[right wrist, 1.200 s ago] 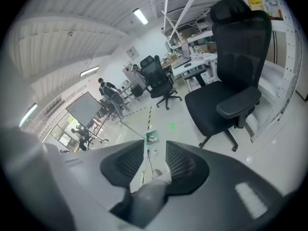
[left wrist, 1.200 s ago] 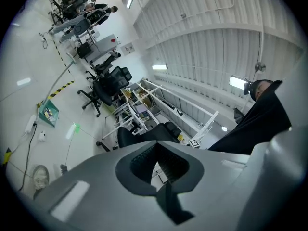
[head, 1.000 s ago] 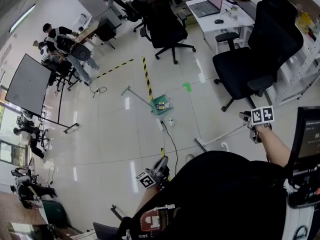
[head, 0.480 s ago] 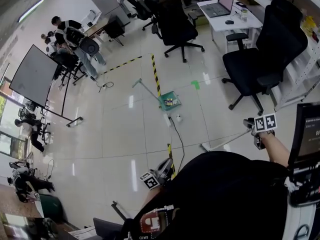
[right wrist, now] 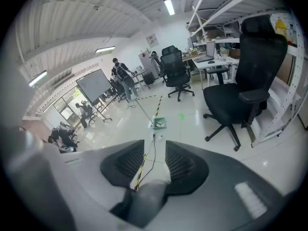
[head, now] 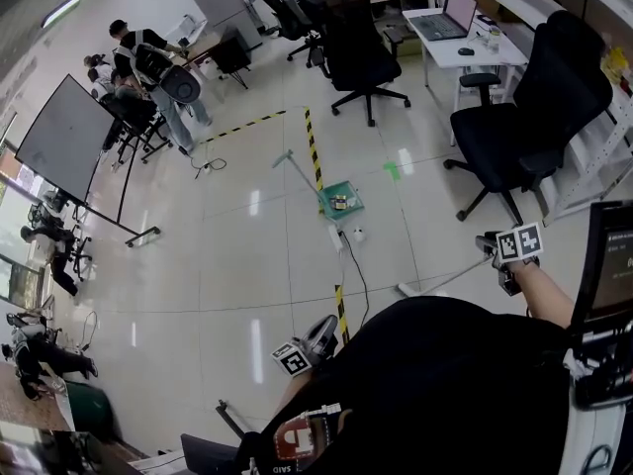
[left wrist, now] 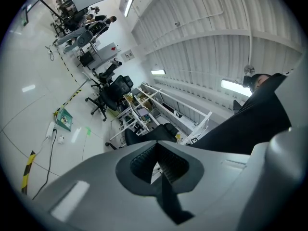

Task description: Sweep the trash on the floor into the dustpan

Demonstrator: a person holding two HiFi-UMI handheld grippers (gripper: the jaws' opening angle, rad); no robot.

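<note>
A green dustpan (head: 342, 202) with a long pale handle stands on the floor ahead, with small bits inside it. A small white scrap (head: 358, 234) lies just in front of it. The dustpan also shows in the left gripper view (left wrist: 63, 120) and the right gripper view (right wrist: 159, 123). My right gripper (head: 506, 255) is shut on a pale broom handle (head: 445, 276), which slants down to the floor at my feet; the stick sits between its pads (right wrist: 149, 196). My left gripper (head: 318, 336) hangs low beside my body, shut, with nothing in it.
A white power strip (head: 335, 237) with a black cable (head: 358, 283) lies near the dustpan. Yellow-black floor tape (head: 315, 156) runs past it. Black office chairs (head: 524, 127) stand at the right and behind; desks, a dark screen (head: 64, 137) and people are farther off.
The floor scene has slid right and slightly up in the head view as I move along. Both grippers keep their places beside my body; the right stays closed on the broom handle.
</note>
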